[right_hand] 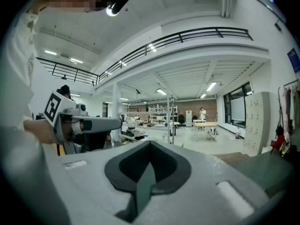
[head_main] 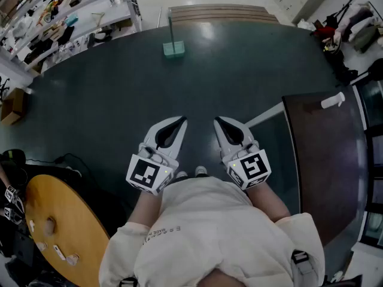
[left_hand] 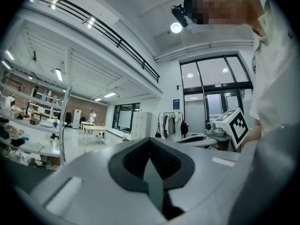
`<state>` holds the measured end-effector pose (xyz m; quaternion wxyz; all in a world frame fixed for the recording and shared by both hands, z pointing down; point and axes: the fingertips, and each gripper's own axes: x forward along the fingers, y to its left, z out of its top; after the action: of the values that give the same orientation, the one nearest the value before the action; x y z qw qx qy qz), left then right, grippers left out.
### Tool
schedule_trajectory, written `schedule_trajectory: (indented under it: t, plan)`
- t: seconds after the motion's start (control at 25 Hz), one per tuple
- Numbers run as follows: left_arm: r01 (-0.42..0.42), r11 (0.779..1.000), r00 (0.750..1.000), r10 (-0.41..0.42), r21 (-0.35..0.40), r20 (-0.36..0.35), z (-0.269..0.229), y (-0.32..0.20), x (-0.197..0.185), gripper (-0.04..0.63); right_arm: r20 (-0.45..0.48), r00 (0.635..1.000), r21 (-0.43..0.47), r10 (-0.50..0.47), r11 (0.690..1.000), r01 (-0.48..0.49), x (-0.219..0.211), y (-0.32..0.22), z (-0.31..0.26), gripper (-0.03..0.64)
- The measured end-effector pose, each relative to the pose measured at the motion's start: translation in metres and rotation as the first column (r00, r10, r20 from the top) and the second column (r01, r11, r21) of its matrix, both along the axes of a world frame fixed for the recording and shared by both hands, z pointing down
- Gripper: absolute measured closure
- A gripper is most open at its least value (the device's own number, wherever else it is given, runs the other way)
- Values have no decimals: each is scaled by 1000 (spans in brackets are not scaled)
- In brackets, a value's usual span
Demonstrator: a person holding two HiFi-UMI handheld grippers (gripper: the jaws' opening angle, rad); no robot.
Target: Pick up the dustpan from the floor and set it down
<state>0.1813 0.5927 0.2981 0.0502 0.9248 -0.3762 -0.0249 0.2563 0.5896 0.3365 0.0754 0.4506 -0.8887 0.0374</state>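
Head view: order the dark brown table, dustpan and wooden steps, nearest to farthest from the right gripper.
1. Dark brown table, just right of the right gripper.
2. Dustpan, ahead on the floor, leftward.
3. Wooden steps, farthest, along the top edge.

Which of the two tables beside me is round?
The light wooden table at lower left; the dark brown table at right is straight-edged.

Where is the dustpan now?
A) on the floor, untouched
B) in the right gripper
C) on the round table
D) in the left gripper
A: the dustpan sits on the floor, far ahead of the left gripper and right gripper, both shut and empty.
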Motion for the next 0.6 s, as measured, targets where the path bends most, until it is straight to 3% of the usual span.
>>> schedule_trajectory:
  t: [0.28, 0.6]
  plan:
    - [-7, 1000, 1000, 6, 10, 16, -1, 0, -7, 583, -20, 1000, 23, -10, 1000, 10, -15, 0, 1, 627]
    - [18, 1000, 1000, -17, -12, 22, 7, -7, -17, 583, 7, 1000, -36, 4, 999, -4, -17, -8, 13, 626]
